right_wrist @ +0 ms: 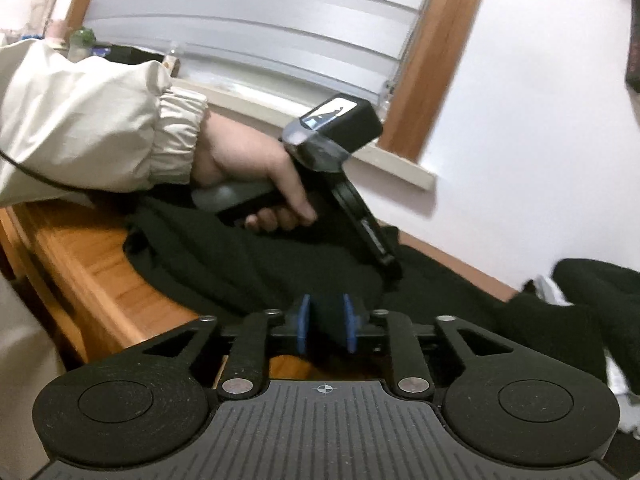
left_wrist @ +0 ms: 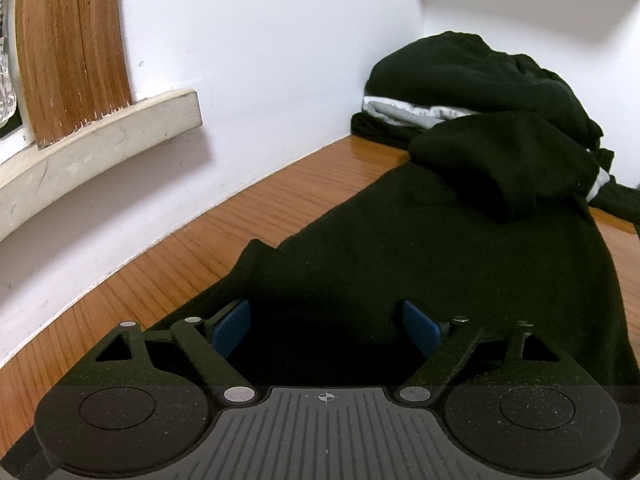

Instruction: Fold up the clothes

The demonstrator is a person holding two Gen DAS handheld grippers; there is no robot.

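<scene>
A black garment (left_wrist: 460,240) lies spread flat on the wooden table (left_wrist: 160,264), with one folded part lying on its far end. My left gripper (left_wrist: 326,312) hovers low over its near end, jaws wide open, nothing pinched. In the right wrist view the same garment (right_wrist: 240,264) is bunched near the table's edge. My right gripper (right_wrist: 326,300) has its blue pads (right_wrist: 303,320) a little apart, with a ridge of black cloth between them; I see no squeeze on it. A hand (right_wrist: 248,160) in a beige sleeve holds the left gripper, tip down on the cloth.
A pile of dark clothes (left_wrist: 460,76) with a pale grey piece (left_wrist: 412,110) sits at the table's far end against the white wall. A stone window ledge (left_wrist: 100,128) juts out on the left. The table edge (right_wrist: 92,272) drops off at the left. A window with blinds (right_wrist: 260,20) is behind.
</scene>
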